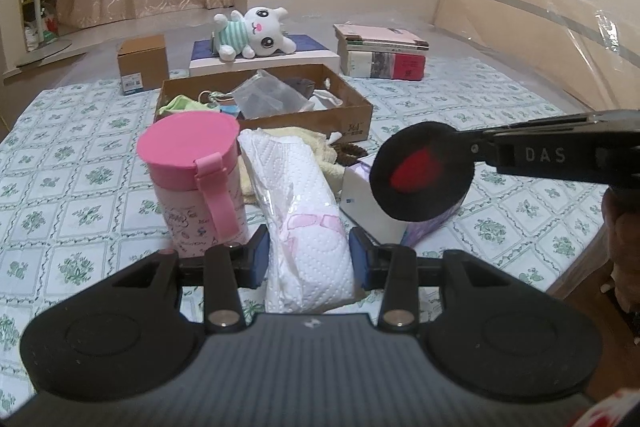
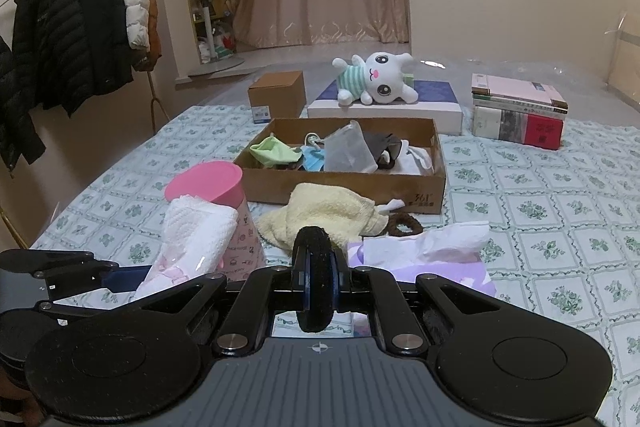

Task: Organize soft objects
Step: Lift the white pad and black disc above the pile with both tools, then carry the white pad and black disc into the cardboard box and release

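My left gripper (image 1: 310,259) is shut on a plastic-wrapped pack of white paper tissues (image 1: 304,223), its blue pads pressing the pack's lower sides. The pack leans up against a pink-lidded cup (image 1: 188,179). My right gripper (image 2: 316,283) is shut on a round black pad (image 2: 314,267), seen edge-on between the fingers. In the left wrist view the same black pad (image 1: 420,175) shows a red middle and hangs above a purple tissue box (image 1: 372,207). A yellow towel (image 2: 320,215) and a brown hair tie (image 2: 404,225) lie on the bed.
An open cardboard tray (image 2: 352,187) holds cloths and pouches. Behind it a plush bunny (image 2: 372,79) lies on a flat white box; a small carton (image 2: 276,95) and stacked books (image 2: 520,115) flank it. A coat rack (image 2: 72,27) stands left of the bed.
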`<state>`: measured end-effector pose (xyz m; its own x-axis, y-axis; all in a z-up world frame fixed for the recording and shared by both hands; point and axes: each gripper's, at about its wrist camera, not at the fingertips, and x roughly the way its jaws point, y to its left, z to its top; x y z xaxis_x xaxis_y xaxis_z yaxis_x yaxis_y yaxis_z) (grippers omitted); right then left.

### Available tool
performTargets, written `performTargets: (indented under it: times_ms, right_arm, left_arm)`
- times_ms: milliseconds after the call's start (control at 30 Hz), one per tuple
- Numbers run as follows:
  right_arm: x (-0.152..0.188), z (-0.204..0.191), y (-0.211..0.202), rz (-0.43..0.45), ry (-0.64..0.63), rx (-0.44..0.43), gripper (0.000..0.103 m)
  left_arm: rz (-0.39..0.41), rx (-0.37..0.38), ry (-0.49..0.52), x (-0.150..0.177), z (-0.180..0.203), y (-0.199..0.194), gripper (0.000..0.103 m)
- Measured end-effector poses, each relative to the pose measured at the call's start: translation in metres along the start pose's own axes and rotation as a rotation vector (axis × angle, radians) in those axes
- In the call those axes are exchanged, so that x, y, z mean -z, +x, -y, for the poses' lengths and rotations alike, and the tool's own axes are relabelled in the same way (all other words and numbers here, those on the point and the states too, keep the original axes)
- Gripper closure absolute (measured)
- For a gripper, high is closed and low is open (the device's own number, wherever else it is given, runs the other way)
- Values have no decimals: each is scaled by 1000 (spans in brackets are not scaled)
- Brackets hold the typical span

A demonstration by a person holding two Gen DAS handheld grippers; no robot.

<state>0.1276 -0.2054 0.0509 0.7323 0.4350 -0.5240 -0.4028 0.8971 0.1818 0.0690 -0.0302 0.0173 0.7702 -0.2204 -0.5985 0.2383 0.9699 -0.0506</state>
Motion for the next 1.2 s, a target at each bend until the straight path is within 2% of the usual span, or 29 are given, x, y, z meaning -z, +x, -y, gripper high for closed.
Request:
performTargets:
  times_ms: [267,433,633,867,1033,1200]
  right_arm:
    - [-23,10,2,25,4,1,94]
    - [-46,17,10,51,-21,8,94]
    - [-79,34,33,68,-26,20,94]
    - [-119,58,69,79,-11,35,94]
    - [-143,72,102,65,4,40,94]
    - [-158,87,136,38,17,55,94]
  left_arm:
    - [28,53,18,-31,-6,7,65]
    - [50,76,25,-69,-23,13,65]
    - [53,68,33,-120,-57,32,65]
    - [22,-12,46,-181,-105,79,65]
    - [-38,-19,57,-207,-127,124,65]
    - [-105,6,58,-216,-136,173,65]
